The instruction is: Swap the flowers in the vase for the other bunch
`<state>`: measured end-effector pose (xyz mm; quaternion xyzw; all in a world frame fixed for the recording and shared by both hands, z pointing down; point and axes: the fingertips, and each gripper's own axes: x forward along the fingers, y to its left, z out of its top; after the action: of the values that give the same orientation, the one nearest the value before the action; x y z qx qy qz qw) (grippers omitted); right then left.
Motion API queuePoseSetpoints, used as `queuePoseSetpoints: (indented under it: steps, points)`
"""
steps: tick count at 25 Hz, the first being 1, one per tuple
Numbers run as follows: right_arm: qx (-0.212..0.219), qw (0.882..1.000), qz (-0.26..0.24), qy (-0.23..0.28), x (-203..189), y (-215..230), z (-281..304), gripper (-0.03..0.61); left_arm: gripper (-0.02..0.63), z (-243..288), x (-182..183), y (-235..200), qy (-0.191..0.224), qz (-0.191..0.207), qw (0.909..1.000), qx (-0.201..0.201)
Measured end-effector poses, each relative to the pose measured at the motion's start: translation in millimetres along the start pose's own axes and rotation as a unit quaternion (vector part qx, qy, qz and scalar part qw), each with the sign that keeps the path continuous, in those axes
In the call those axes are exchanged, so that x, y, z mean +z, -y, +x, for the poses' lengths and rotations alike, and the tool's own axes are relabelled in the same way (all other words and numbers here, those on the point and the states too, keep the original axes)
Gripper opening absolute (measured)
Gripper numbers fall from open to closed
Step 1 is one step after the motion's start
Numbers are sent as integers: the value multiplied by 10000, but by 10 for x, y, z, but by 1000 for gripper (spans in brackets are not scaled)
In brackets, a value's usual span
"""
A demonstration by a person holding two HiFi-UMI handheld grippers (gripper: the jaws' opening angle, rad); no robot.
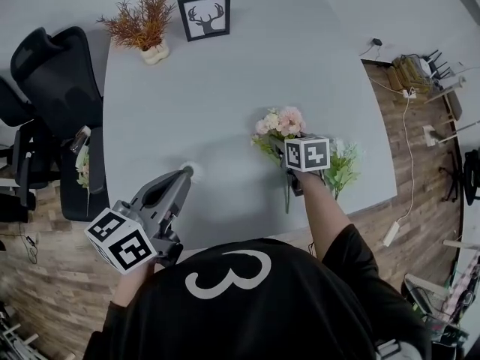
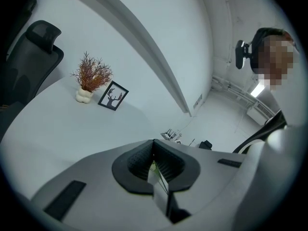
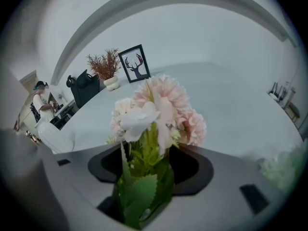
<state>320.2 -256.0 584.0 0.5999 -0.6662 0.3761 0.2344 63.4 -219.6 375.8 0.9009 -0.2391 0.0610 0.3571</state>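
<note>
Right claw [image 3: 147,174] grips pink bunch [image 3: 159,112] beside white bunch [image 1: 341,163]

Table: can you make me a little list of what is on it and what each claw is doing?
Table: grey, rounded edge
Right claw: closed on the stems of the pink flowers
Left claw: closed on a green sliver; can't tell what it is
White flowers: lying near the table's right edge
Far corner: dried plant in a white pot, deer picture beside it
</note>
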Motion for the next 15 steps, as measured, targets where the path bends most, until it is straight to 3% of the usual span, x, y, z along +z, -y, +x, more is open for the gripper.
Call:
queuePoseSetpoints:
  steps: [6,15]
  points:
    - [-35,9999,-57,-98,-4,12,9,185,12,-78,-17,-15,-60,19,10000,30]
    - [-23,10000,-4,23,74,-66,-159,127,11,-315,-82,-39,9,-43,10000,61]
